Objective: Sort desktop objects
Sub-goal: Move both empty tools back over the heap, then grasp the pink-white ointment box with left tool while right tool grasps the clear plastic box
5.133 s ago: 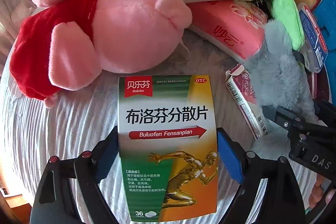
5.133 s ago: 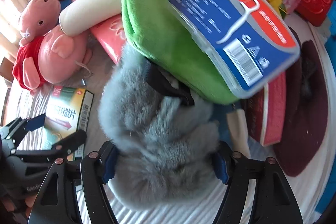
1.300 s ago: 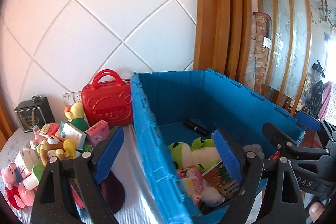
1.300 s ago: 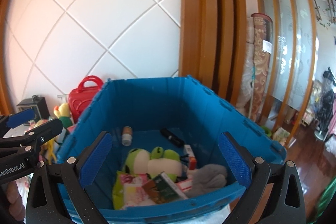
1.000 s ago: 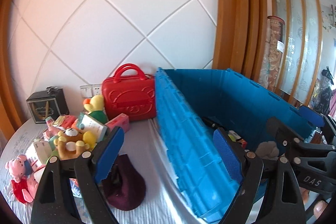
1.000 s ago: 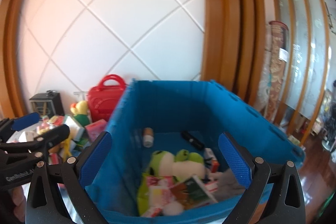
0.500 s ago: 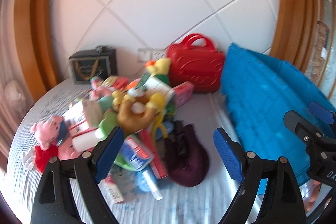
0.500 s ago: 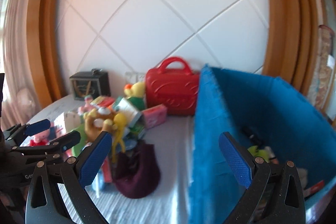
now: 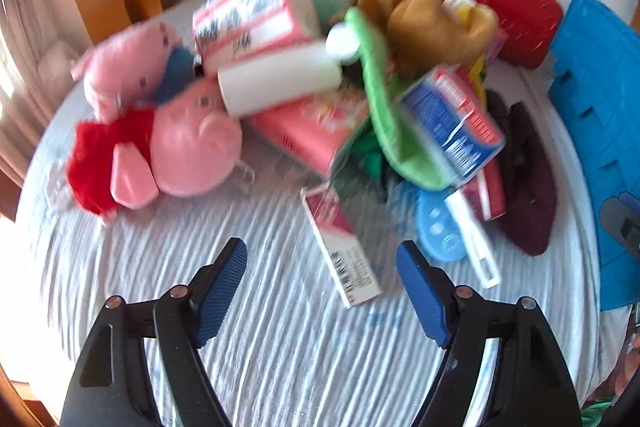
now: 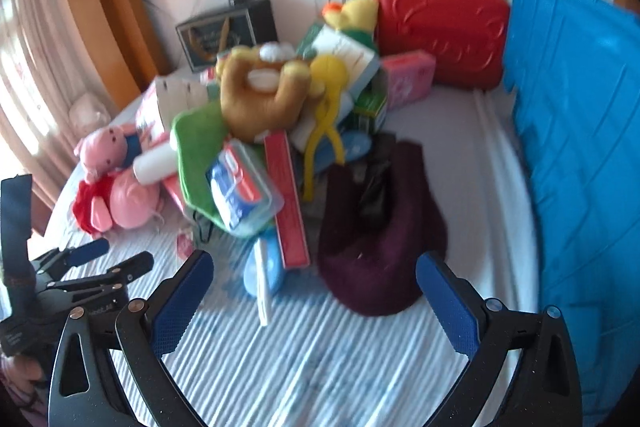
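Note:
A pile of desktop things lies on the striped tablecloth. My left gripper (image 9: 320, 251) points down at its near edge, jaws closing. A slim pink-and-white box (image 9: 340, 247) lies between the pads, which do not touch it. To the left lies a pink pig plush (image 9: 188, 143) in a red dress, and a blue-and-red floss box (image 9: 452, 123) rests on green cloth. My right gripper (image 10: 314, 263) hangs open and empty over a maroon hat (image 10: 380, 235) and a blue oval item (image 10: 260, 267). In the right wrist view the left gripper (image 10: 92, 263) shows low at the left.
A blue crate (image 10: 580, 147) stands along the right side of the table. A red carry case (image 10: 440, 27) and a dark clock (image 10: 228, 31) stand against the back wall. A brown bear plush (image 10: 260, 99) tops the pile. Bare striped cloth (image 9: 280, 347) lies in front.
Both views have swung from the blue crate down and left onto the pile. The left jaws stand narrower than half a second ago. The right jaws are as wide as before.

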Demonstrator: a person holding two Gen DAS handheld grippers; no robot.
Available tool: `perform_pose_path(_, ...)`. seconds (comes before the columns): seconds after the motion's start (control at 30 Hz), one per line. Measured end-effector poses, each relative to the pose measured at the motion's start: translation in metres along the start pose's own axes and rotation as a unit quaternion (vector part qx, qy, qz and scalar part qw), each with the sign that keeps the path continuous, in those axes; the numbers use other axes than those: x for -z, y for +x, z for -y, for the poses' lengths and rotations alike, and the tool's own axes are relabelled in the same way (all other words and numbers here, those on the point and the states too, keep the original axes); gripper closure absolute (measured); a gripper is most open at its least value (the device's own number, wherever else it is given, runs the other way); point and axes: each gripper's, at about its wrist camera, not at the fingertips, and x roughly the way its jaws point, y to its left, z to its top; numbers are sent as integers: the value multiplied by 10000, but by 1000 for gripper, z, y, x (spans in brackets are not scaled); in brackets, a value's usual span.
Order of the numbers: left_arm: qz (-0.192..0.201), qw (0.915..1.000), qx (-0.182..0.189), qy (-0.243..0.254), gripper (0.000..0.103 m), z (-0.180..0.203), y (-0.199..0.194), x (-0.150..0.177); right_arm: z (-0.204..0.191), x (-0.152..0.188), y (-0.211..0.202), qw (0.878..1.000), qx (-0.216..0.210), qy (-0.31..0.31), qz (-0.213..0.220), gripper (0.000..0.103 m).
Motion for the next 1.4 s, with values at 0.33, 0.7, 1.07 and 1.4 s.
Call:
perform_pose_path(0.33, -477, 9987, 143, -134, 28, -2, 65, 2, -11, 11, 39, 9989, 133, -177, -424, 8)
perform_pose_path(0.7, -98, 9996, -77, 258, 75, 5, 46, -1, -36, -3, 67, 9974, -24, -584, -430, 21)
perform_pose_path(1.07, 662, 9968, -35, 453, 75, 16, 3, -25, -73, -31, 106, 9908, 109, -1286, -398, 22)
perform_pose_path(1.4, 588, 9972, -117, 449, 75, 1, 22, -38, -88, -32, 129, 9870, 191, -1514, -502, 36)
